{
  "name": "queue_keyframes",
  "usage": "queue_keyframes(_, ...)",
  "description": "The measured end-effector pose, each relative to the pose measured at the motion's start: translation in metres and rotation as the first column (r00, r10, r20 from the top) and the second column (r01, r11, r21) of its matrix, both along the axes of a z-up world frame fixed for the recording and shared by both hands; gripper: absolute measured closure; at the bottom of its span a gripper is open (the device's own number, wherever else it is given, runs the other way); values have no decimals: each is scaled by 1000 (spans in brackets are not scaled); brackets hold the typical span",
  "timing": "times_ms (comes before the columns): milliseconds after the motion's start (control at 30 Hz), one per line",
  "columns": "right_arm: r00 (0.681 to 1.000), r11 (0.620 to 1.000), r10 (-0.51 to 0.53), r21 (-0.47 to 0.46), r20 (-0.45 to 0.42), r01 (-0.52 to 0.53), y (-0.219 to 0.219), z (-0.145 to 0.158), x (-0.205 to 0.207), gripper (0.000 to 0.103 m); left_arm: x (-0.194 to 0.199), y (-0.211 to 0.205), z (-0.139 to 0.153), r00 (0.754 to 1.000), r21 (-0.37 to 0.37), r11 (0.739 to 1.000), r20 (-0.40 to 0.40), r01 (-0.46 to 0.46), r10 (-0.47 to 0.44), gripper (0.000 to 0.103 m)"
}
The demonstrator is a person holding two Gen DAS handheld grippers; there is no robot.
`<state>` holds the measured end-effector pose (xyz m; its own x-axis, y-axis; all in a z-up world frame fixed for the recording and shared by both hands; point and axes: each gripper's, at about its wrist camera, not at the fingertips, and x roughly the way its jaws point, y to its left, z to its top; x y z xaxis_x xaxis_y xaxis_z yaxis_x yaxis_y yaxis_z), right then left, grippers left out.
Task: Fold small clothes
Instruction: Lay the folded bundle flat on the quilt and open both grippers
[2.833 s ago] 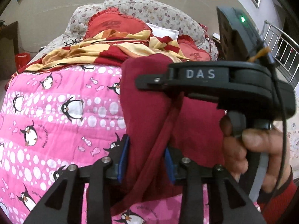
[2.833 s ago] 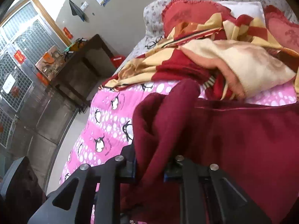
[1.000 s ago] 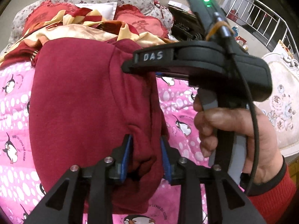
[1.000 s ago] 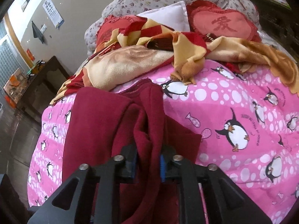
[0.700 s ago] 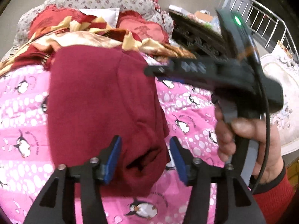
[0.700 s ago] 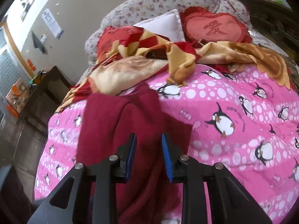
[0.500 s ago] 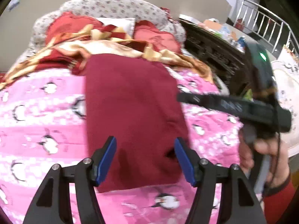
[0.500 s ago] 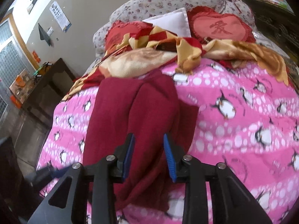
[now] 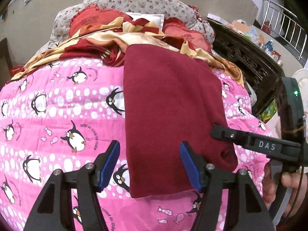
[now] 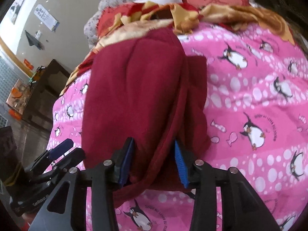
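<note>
A dark red garment [image 9: 169, 105] lies folded in a long strip on the pink penguin quilt [image 9: 57, 115]. My left gripper [image 9: 150, 163] is open just above the garment's near end, holding nothing. My right gripper [image 10: 154, 157] is open, its blue pads either side of the garment's [image 10: 138, 88] near edge without pinching it. The right gripper [image 9: 256, 144] also shows in the left wrist view at the garment's right corner. The left gripper [image 10: 57, 150] shows at the lower left of the right wrist view.
A red and yellow checked blanket [image 9: 119, 32] and red cushions [image 9: 90, 19] are piled at the head of the bed. A dark carved wooden cabinet [image 9: 248, 57] stands to the right of the bed. A dark table [image 10: 44, 88] stands to the left.
Both grippers were shut on the red garment and carried it over into a fold. They have opened, let it go and pulled back; the garment now lies flat.
</note>
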<state>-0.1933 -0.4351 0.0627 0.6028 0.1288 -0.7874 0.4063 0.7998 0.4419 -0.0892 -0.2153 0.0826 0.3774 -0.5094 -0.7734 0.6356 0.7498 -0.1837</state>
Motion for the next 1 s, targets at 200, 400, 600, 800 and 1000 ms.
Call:
queue_keyframes(200,998,985,65,-161,28,-59,18,10,6,56,-1,-2,-1,1000,10,1000,3,6,-6,35)
queue_keyframes(400,995,968,79,-242,63,-62,10,34,-2,60,-1,-2,1,1000,0,1000,5,8,-8,35)
queue_keyframes(600,1000,979,29,-202,10,-26,-13,-2,-10,56,1,-2,-14,999,23,1000,-34,8,-7,34)
queue_keyframes(800,996,961,21,-276,87,3,1,39,-30,49,4,2,-21,999,23,1000,-44,-1,2,33)
queue_keyframes(1000,973,947,198,-280,117,-159,41,39,-21,50,10,3,-21,996,-18,1000,-81,-23,22,30)
